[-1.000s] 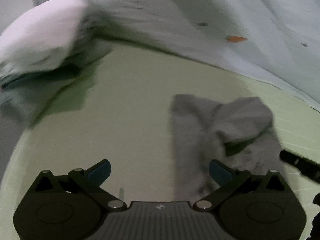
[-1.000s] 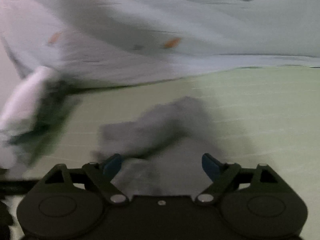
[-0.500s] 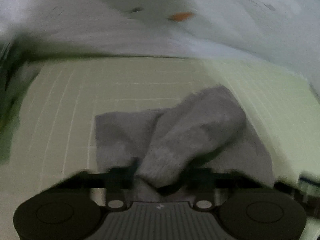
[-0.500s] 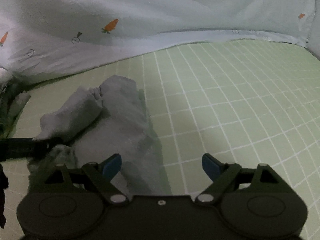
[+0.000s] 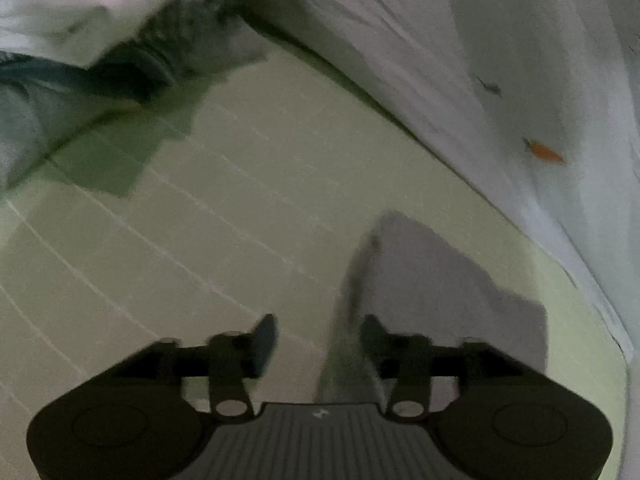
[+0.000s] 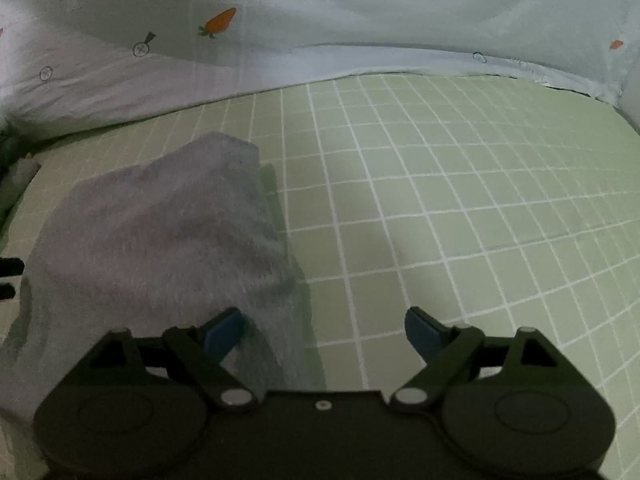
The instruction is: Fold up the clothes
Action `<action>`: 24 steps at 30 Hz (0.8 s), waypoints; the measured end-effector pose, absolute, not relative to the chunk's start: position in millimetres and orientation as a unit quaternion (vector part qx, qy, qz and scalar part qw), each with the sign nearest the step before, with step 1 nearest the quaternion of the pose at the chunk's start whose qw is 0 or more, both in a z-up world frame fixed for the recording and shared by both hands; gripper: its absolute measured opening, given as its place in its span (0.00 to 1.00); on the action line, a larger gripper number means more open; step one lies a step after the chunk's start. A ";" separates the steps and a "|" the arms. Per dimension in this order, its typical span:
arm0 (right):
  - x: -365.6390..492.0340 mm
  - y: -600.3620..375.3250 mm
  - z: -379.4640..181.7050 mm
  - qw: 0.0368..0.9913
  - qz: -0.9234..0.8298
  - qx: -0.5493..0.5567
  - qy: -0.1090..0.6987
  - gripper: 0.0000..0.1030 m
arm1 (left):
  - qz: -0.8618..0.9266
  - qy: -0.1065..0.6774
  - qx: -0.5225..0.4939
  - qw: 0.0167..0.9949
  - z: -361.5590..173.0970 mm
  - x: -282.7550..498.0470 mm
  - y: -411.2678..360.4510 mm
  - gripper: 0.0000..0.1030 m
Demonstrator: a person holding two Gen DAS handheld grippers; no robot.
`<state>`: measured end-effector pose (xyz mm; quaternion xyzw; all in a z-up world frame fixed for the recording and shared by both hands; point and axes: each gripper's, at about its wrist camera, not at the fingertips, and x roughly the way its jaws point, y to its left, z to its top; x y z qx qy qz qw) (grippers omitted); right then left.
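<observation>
since half a second ago the left gripper [image 5: 316, 340] has let go of the grey garment [image 6: 160, 240] it was pinching and swung off to the garment's left side, and the raised fold has dropped flatter onto the green checked sheet [image 6: 460, 200]. the garment, a fuzzy grey piece, lies on the sheet with its long axis running from the near edge, by the grippers, away toward the pale carrot-print quilt [image 6: 280, 20]; its narrower far end points at the quilt and stops short of it. in the left wrist view it [image 5: 440, 288] sits right of centre, blurred, with its near left edge reaching down between the fingers. the left jaws are opening, about two thirds spread; cloth lies against the right finger but the pads do not press on it. the right gripper [image 6: 324, 332] has its jaws spread wide, holding nothing; its left blue pad [image 6: 222, 332] sits over the garment's near right edge, the right pad over bare sheet. both grippers tilt steeply down at the bed. a loose heap of white and dark clothes [image 5: 100, 48] lies far left, well apart from the garment.
</observation>
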<state>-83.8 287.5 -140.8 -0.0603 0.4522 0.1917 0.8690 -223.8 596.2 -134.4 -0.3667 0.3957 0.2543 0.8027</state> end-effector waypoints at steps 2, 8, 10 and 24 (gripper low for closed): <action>-82.0 286.0 -141.9 0.866 0.190 -0.053 0.459 0.88 | 0.231 0.408 -0.352 0.810 -135.6 -221.3 581.7 0.74; -83.0 283.9 -142.3 0.863 0.190 -0.047 0.465 0.89 | 0.225 0.455 -0.257 0.822 -145.1 -204.5 554.4 0.82; -82.5 284.0 -142.3 0.862 0.190 -0.047 0.468 0.89 | 0.222 0.463 -0.253 0.820 -148.3 -205.6 554.9 0.84; -46.0 301.6 -164.0 0.831 0.252 0.023 0.496 0.99 | 0.177 0.459 -0.222 0.842 -164.8 -200.5 535.4 0.97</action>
